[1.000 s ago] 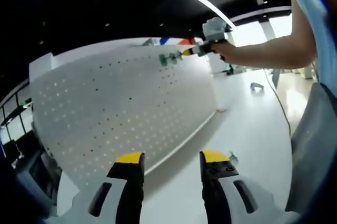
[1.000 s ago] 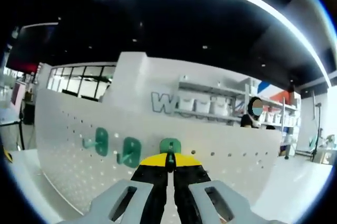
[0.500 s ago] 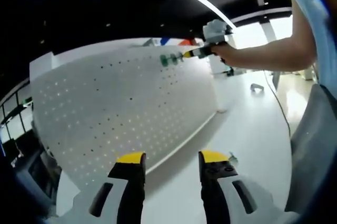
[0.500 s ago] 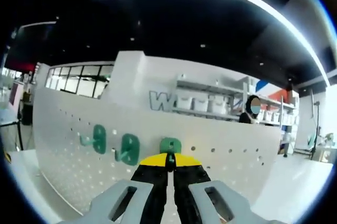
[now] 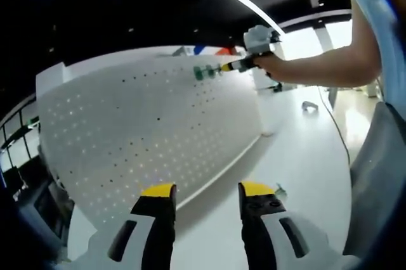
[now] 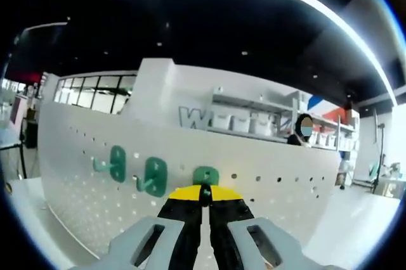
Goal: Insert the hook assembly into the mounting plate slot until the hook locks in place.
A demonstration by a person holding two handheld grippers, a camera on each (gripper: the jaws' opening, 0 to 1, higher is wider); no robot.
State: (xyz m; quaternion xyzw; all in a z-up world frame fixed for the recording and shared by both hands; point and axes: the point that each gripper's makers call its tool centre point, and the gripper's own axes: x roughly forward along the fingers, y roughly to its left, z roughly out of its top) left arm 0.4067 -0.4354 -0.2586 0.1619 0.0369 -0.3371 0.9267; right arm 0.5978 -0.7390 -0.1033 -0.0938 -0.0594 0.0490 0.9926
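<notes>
Right gripper [image 6: 204, 195]: jaws pinched tight on a green hook [image 6: 205, 177], pressed against the white board [image 6: 76, 175] near its top edge.
Other hooks: two green ones [image 6: 154, 177] already on the board, just left.
Left gripper [image 5: 202, 195]: jaws wide apart, holding nothing, low over the white table [image 5: 304, 156].

Three green plastic hooks sit in a row on the white perforated mounting plate [image 6: 95, 206]: one [image 6: 117, 163] leftmost, another [image 6: 155, 176] in the middle, the third [image 6: 205, 177] rightmost, just beyond the right gripper [image 6: 203, 195].
</notes>
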